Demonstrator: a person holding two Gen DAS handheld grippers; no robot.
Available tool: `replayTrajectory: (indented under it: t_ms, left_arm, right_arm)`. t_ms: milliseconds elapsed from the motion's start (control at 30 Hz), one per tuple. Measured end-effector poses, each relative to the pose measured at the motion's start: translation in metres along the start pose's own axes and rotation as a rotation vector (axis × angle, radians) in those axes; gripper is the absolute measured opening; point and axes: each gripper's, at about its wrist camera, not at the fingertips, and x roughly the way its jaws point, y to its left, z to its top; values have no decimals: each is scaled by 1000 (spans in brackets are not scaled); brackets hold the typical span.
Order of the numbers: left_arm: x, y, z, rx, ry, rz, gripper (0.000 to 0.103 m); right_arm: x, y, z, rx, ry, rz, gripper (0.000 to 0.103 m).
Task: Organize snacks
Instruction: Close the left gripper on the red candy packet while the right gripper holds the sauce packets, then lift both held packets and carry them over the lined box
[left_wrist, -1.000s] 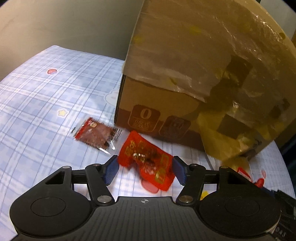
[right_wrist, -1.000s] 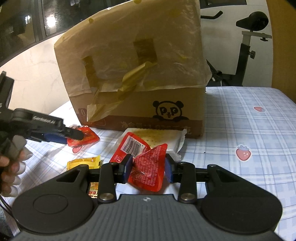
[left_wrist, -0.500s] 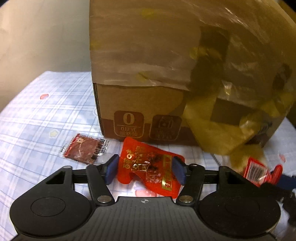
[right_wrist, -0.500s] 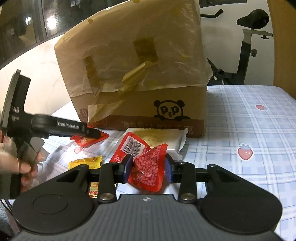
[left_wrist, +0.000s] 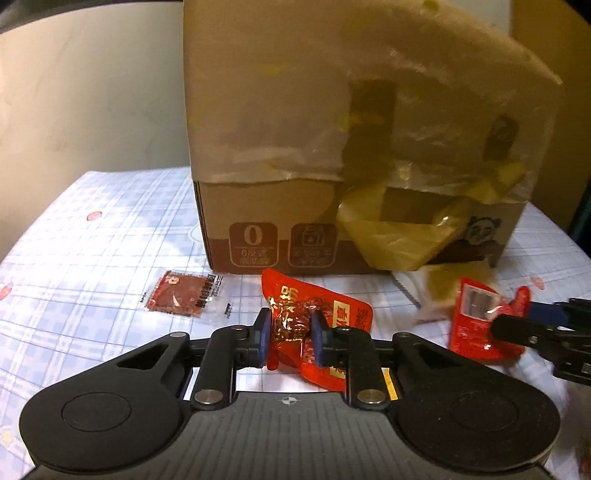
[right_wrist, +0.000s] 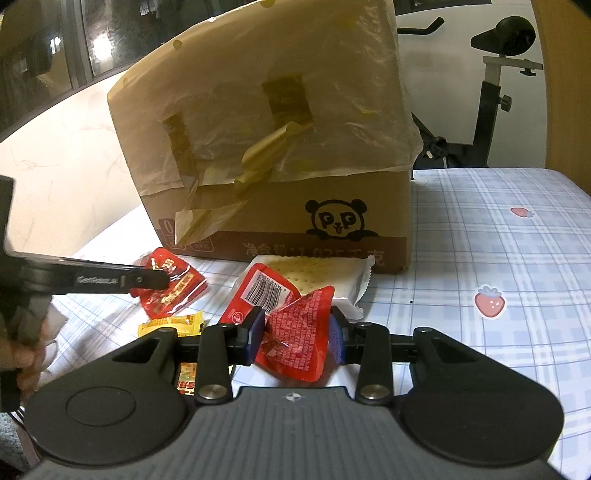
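- The left gripper (left_wrist: 289, 341), at lower centre of its own view, now pinches a red snack packet (left_wrist: 314, 325); its blue pads (left_wrist: 263, 341) press into the crumpled middle of the foil.
- A second ago those jaws stood wide with the packet lying loose between them; they have since closed right down on it. I judge the grasp made, so this snack is ready to be lifted and sorted.
- The right gripper (right_wrist: 297, 341), at lower centre of its view, has not changed: partly spread, it clamps a second red packet (right_wrist: 295, 339), which stands up between the pads.
- That packet also shows at the right edge of the left view.
- The cardboard box (left_wrist: 369, 166), draped in torn film and yellow tape, fills the upper middle of both views, just behind the snacks.
- Left on the checked cloth (right_wrist: 498, 240): a dark red sachet (left_wrist: 181, 299) at left centre, a cracker pack (right_wrist: 314, 273) against the box, a barcoded red packet (right_wrist: 258, 295) overlapping it, and a yellow sachet (right_wrist: 173, 323).
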Motion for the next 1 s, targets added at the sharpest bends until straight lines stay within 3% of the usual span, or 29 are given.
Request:
replayTrajectory:
  t_ms: [533, 800, 1000]
  left_arm:
    - [-89, 11, 19, -46, -149, -36, 24]
    - [-133, 12, 49, -36, -286, -62, 24]
    - [-151, 4, 97, 1, -398, -76, 24]
  right_arm:
    - [-26, 7, 10, -24, -67, -13, 39]
    - [-67, 23, 53, -106, -206, 17, 39]
    - [-89, 30, 106, -144, -332, 40, 39]
